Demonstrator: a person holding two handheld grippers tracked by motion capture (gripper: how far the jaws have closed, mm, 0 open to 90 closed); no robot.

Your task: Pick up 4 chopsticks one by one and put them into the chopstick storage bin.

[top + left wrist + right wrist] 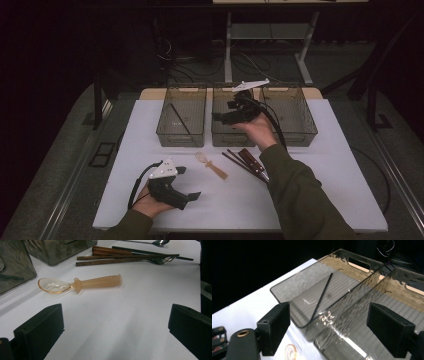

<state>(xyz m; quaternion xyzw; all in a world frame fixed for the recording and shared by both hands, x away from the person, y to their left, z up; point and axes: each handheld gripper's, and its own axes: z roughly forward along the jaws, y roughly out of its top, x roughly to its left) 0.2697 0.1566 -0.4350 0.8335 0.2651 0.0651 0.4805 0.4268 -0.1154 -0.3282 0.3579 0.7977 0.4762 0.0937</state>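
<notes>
Right gripper [231, 113]: released, empty, above middle bin [219, 134] | black chopstick [321, 298]: lay in left bin [287, 285] | left gripper [186, 187]: released, near orange spoon [80, 284].

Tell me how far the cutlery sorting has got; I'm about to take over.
Done: one black chopstick lies in the left bin. In hand: nothing; the right claw hangs open over the middle bin, the left claw open near the orange spoon. Left: that spoon and the wooden-handled pieces.

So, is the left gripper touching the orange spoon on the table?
Apart. In the left gripper view, the orange spoon lies ahead of the open jaws of the left gripper, with bare white table plainly between them.
</notes>
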